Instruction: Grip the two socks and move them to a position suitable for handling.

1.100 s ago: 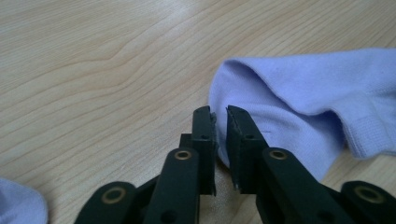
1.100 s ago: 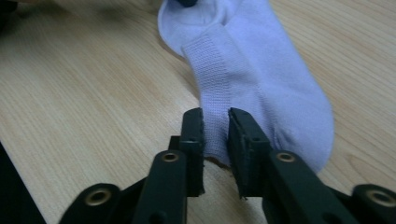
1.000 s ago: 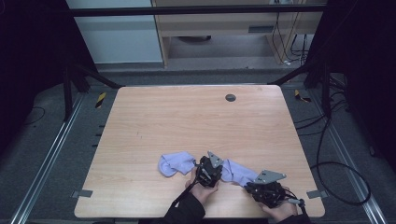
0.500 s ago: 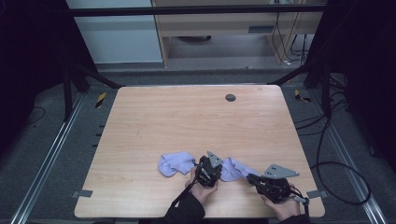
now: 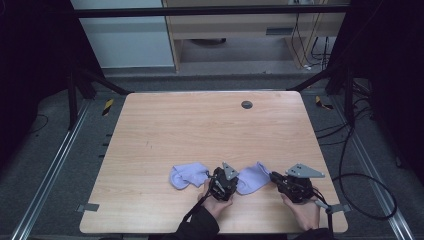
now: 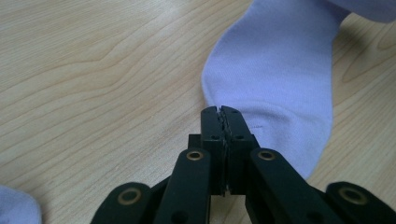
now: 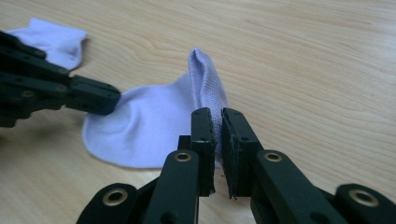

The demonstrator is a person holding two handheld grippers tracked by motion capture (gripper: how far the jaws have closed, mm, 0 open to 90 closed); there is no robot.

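A pale lilac sock (image 5: 252,177) lies flat on the near part of the wooden bench (image 5: 200,135), between the two grippers. In the right gripper view one edge of this sock (image 7: 154,121) is drawn up into a ridge that runs into the jaws of the right gripper (image 7: 217,126); these stand nearly closed, with a fold of the fabric pinched between the pads. The left gripper (image 6: 220,112) has its jaws pressed fully together at the rim of the same sock (image 6: 280,79); whether they catch any fabric cannot be told from the left gripper view. In the high view the left gripper (image 5: 222,182) sits at the sock's left end and the right gripper (image 5: 282,182) at its right end, each held in a hand that enters from the near edge. A second lilac sock (image 5: 187,175) lies just to the left of the left gripper, apart from the first. A small dark round fitting (image 5: 246,104) is set in the far part of the bench, well away from both socks.
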